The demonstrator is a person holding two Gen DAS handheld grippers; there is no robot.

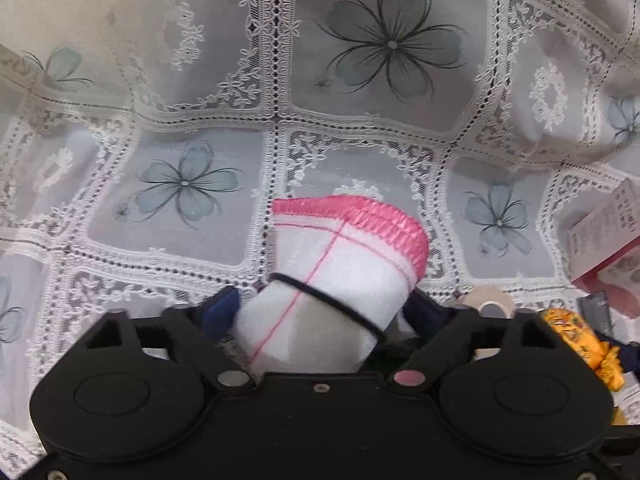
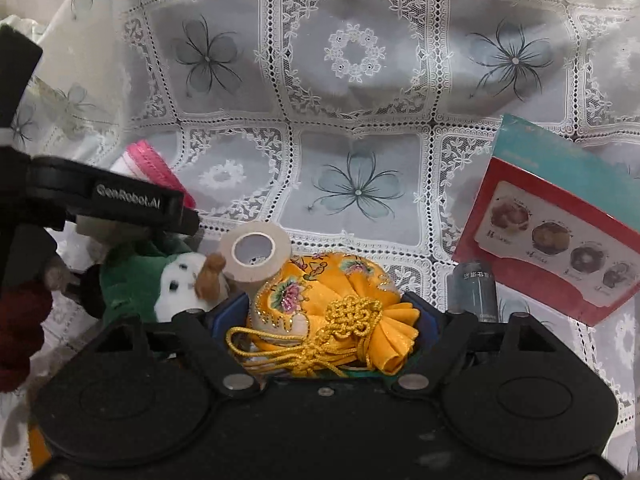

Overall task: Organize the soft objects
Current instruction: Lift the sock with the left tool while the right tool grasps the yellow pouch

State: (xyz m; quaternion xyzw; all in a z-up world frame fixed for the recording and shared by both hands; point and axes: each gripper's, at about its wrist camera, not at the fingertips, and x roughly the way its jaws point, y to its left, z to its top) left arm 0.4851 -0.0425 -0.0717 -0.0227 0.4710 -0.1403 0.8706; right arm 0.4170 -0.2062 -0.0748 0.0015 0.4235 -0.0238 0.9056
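Observation:
A rolled white towel [image 1: 340,276] with a pink hem and a black band around it lies between the fingers of my left gripper [image 1: 324,310]. The blue pads stand close beside the roll without visibly squeezing it. The towel's pink end [image 2: 150,162] also shows past that gripper's black finger [image 2: 120,200] in the right wrist view. A yellow embroidered pouch [image 2: 320,304] with a gold cord knot sits between the spread fingers of my right gripper [image 2: 332,308], which is open around it. The pouch [image 1: 576,332] is at the right edge of the left wrist view.
A lace tablecloth [image 2: 352,56] with flower prints covers the table. A green plush toy [image 2: 160,280] with a white face and a tape roll [image 2: 256,250] lie left of the pouch. A red and teal box [image 2: 560,216] and a dark cylinder [image 2: 474,290] sit on the right. A dark red sleeve [image 2: 18,328] is at far left.

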